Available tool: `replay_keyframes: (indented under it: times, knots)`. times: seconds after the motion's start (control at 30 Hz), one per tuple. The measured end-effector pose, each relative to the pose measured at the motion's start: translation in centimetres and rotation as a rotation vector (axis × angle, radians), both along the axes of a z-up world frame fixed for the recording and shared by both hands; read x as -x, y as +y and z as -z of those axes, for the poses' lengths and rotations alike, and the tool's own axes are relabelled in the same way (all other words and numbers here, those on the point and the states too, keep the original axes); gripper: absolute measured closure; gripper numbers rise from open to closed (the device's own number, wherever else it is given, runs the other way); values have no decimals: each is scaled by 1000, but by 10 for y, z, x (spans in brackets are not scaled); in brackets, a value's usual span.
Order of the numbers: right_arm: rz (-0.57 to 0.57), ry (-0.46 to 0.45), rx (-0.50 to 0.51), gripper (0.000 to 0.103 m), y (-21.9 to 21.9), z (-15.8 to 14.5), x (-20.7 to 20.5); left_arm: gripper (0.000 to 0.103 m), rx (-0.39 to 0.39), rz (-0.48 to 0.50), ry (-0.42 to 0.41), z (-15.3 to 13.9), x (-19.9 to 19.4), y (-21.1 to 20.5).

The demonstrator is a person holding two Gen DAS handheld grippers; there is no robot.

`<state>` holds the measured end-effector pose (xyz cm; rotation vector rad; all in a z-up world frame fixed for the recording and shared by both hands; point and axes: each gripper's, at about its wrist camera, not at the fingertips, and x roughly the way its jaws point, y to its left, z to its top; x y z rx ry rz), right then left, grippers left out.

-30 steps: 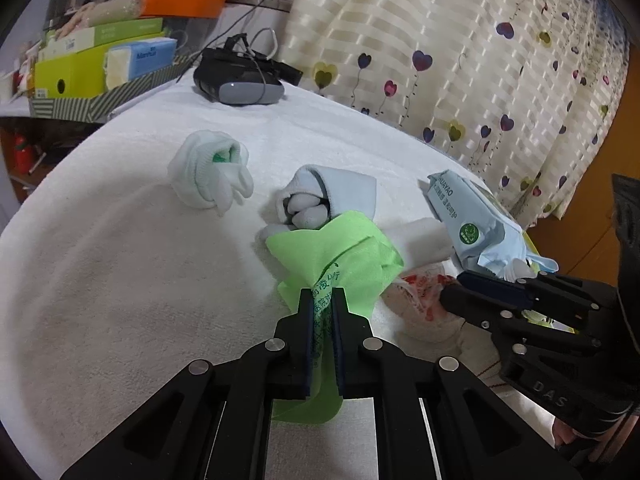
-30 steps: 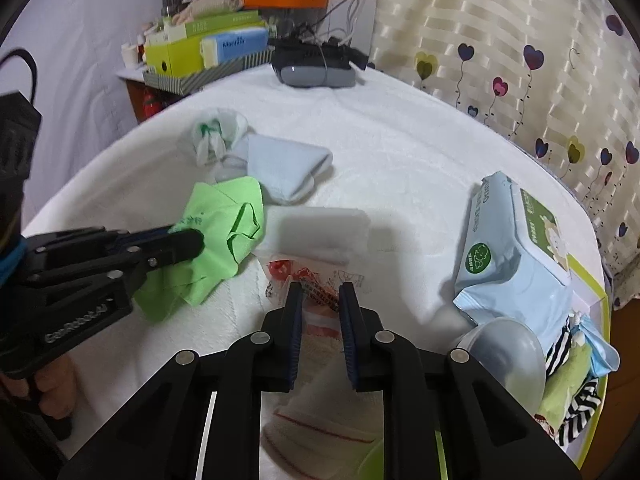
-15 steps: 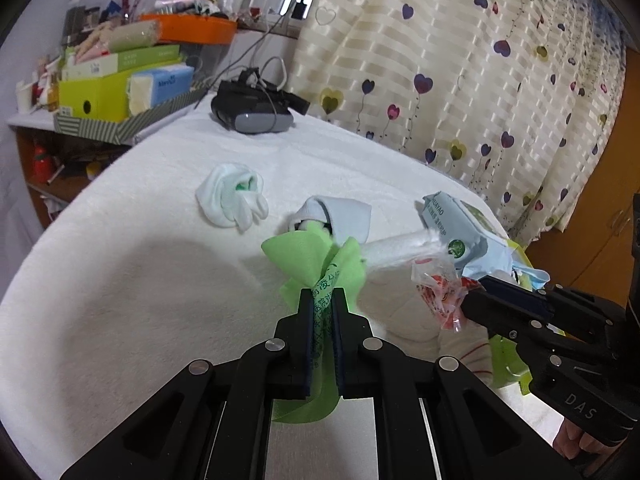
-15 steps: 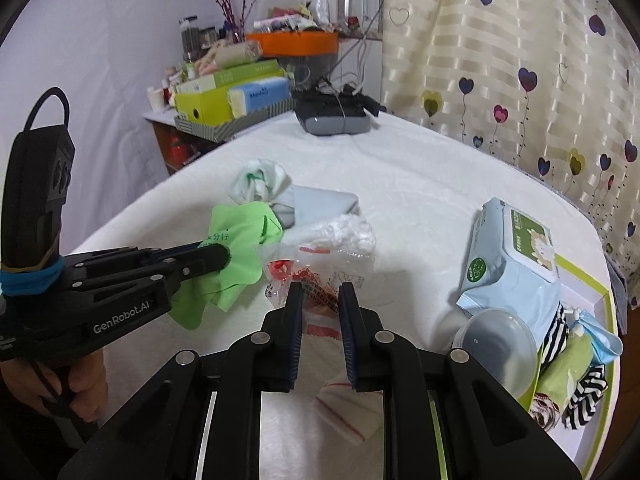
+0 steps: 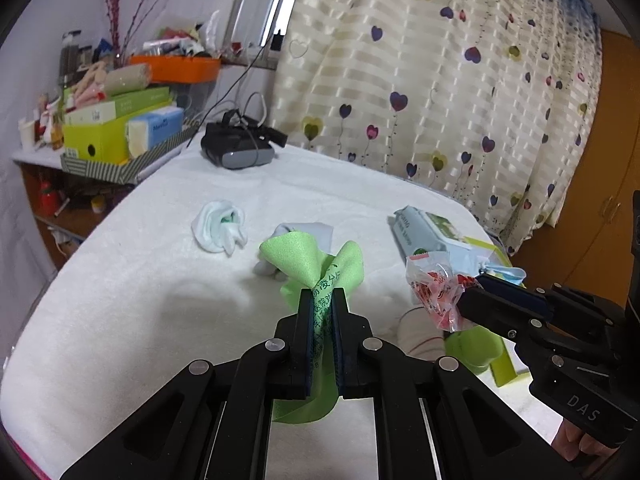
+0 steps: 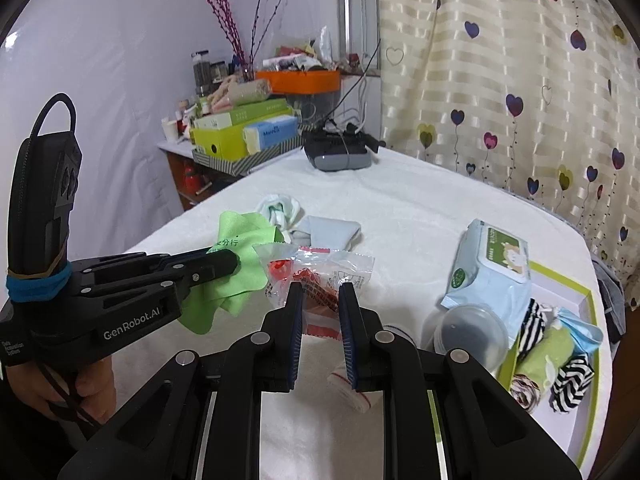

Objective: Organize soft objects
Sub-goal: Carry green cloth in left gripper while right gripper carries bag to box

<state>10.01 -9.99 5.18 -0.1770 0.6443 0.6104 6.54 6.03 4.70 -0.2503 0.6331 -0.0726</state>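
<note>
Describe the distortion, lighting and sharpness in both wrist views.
Left wrist view: fisheye bends the heart-print curtain, corners go black; the left gripper and its crumpled green cloth look sharp; soft shadow on the white bedcover. Right wrist view: same curved rim; daylight at the window; the crinkly clear red-printed plastic packet in the right gripper shows slight glare.

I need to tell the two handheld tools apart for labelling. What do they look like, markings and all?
Both are matte black linkage frames with silver pivot screws and blue ribbed pads. The left tool reads "GenRobot.AI" in white, with a blue band and a black cable loop on its upright handle. The right tool shows "DAS" on its body.
</note>
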Motion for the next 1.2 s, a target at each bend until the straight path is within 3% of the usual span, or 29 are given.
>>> replay_keyframes:
  times: [0.57, 1.2]
  knots:
    - [60, -39, -82, 85, -50, -13, 20, 95, -52, 57, -30, -19, 8, -45]
    - [188, -42, -129, 85, -116, -8, 24, 95, -83, 198, -44, -30, -2, -116]
